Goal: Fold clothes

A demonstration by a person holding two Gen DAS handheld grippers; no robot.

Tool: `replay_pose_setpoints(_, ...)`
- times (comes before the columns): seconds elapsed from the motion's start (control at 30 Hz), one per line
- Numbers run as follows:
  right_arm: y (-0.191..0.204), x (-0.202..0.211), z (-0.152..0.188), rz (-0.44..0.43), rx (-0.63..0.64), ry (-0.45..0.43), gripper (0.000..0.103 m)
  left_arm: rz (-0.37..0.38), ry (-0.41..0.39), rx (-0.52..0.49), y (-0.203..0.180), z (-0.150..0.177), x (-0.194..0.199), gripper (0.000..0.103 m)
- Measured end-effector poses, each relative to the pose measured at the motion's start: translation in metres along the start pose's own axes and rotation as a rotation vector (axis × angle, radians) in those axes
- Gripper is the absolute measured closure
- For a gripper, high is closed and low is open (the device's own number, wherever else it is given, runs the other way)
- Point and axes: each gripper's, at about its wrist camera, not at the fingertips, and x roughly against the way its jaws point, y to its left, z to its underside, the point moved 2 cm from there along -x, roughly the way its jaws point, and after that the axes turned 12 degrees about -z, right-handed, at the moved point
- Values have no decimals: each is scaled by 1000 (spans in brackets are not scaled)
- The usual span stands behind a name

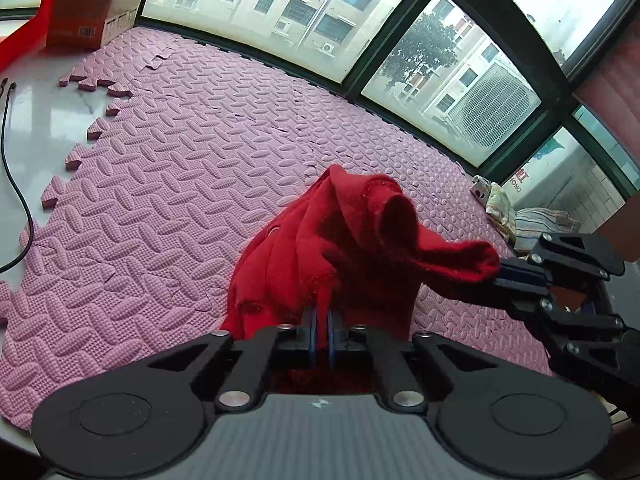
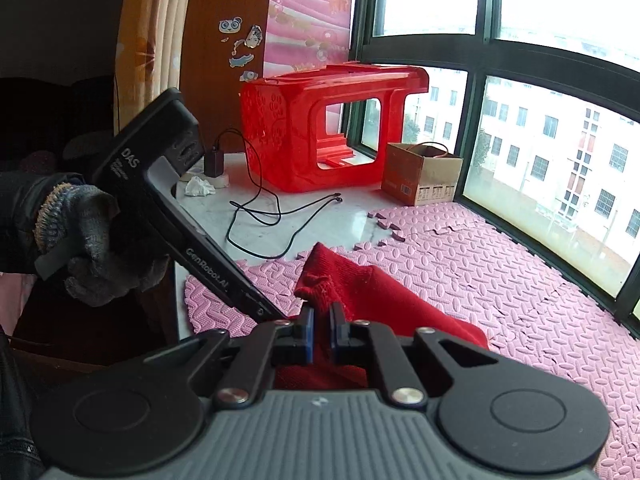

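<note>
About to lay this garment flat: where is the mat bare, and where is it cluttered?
Bare pink foam mat runs from the red garment to the window frame and cardboard box. Crowded: folded clothes far right, black cable left.

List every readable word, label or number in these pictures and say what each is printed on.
"DAS": on the left gripper's black handle.
"GenRobot.AI": along that same handle, lower down.
"HONG": partly visible on a white sign outside the window; the red characters beside it are unreadable.
Cardboard box: barcode and side print too small to read.
</note>
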Motion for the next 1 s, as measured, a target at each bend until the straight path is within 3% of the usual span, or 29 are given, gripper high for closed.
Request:
replay_pose_setpoints(0.37, 31, -58, 31, -68, 167, 152, 96, 6, 14, 100, 35, -4, -3, 97)
replay_pose_setpoints(0.5, 36, -65, 33, -56, 222, 171, 96, -24, -43, 118, 40, -12, 15, 97)
replay_pose_setpoints(0.67, 37, -71, 33, -63, 248, 194, 95, 104, -112, 50, 1, -24, 40, 96)
replay_pose_setpoints(0.77, 39, -76, 34, -65, 262, 210, 95, 158, -49, 2, -27, -18, 21, 96)
replay_pose_setpoints(0.87, 39, -79, 34, -67, 259, 215, 94, 138, -11, 6, -36, -12, -5, 96)
replay_pose_setpoints(1.0, 38, -81, 37, -72, 242, 217, 93, 59, -16, 98, -14, -9, -22, 96)
